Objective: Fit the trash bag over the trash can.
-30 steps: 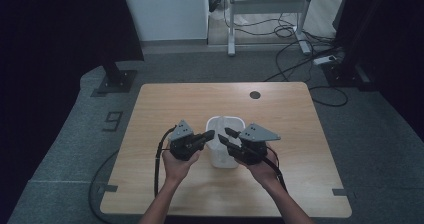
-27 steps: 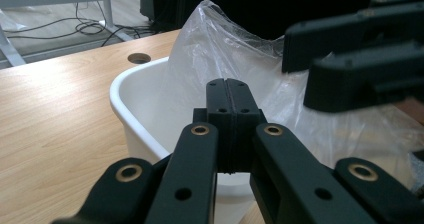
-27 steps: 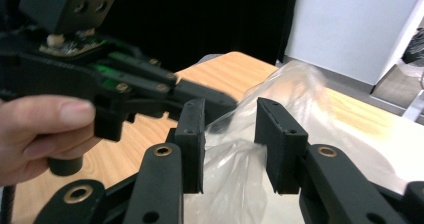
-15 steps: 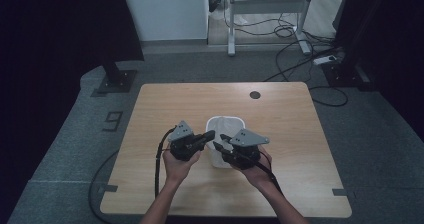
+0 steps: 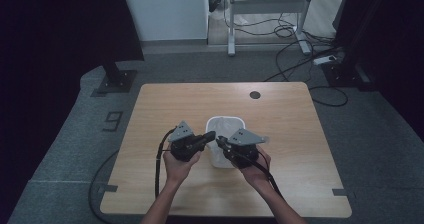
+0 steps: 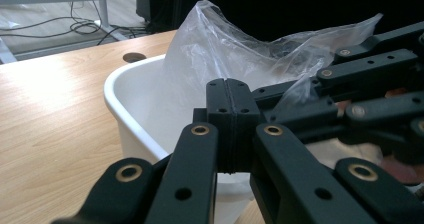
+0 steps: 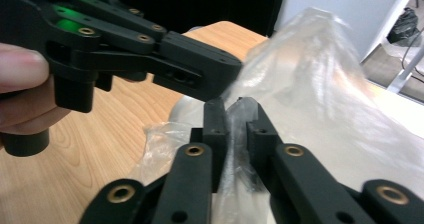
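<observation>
Fingers pinching crinkled clear plastic bag, lining white bin

High view: fixed above the person's side, facing forward and down over the whole bench, far off. Left gripper view and right gripper view: each rides close behind its own jaws. All three share the white bin and its plastic bag.
</observation>
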A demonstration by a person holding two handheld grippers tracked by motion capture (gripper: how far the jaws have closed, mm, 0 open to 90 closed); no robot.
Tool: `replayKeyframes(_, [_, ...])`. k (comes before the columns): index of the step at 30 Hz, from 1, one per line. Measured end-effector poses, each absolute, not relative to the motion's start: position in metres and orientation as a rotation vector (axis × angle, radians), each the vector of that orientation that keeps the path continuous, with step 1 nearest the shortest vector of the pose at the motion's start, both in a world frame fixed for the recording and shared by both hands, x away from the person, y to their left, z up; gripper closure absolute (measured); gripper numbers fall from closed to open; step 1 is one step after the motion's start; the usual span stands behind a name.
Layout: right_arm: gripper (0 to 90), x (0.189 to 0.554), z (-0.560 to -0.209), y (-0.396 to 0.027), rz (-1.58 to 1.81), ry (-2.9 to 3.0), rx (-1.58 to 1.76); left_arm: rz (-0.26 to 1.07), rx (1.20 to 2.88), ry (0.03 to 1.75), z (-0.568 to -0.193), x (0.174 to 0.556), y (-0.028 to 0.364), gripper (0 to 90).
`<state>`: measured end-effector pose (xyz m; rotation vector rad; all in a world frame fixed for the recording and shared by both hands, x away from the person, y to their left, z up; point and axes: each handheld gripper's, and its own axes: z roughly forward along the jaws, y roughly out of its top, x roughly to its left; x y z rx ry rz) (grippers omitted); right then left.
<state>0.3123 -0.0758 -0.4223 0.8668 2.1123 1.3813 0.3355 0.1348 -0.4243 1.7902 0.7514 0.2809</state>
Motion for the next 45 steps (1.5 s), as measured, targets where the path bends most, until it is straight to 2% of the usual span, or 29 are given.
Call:
replayKeyframes(7, [87.5, 0.298, -0.423, -0.090, 1.405, 2.020, 0.886, 0.289, 1.786, 0.762, -0.426, 0.335, 0.138, 90.0])
replayKeyframes(18, [87.4, 0.275, -0.425, -0.111, 1.459, 1.955, 0.878, 0.293, 1.781, 0.764, -0.425, 0.335, 0.137, 90.0])
replayKeyframes(23, [81.8, 0.263, -0.429, -0.110, 1.469, 1.984, 0.840, 0.291, 1.784, 0.761, -0.425, 0.335, 0.136, 90.0])
replayKeyframes(28, [66.5, 0.258, -0.417, -0.114, 1.516, 1.949, 0.830, 0.291, 1.787, 0.756, -0.425, 0.335, 0.136, 90.0])
replayKeyframes(30, [63.1, 0.258, -0.408, -0.118, 1.549, 1.918, 0.826, 0.292, 1.789, 0.756, -0.426, 0.335, 0.136, 90.0])
replayKeyframes(37, [60.1, 0.268, -0.380, -0.127, 1.592, 1.877, 0.811, 0.294, 1.793, 0.755, -0.427, 0.334, 0.135, 90.0])
replayKeyframes(45, [59.7, 0.299, -0.361, -0.136, 1.637, 1.852, 0.877, 0.291, 1.800, 0.753, -0.428, 0.335, 0.134, 90.0])
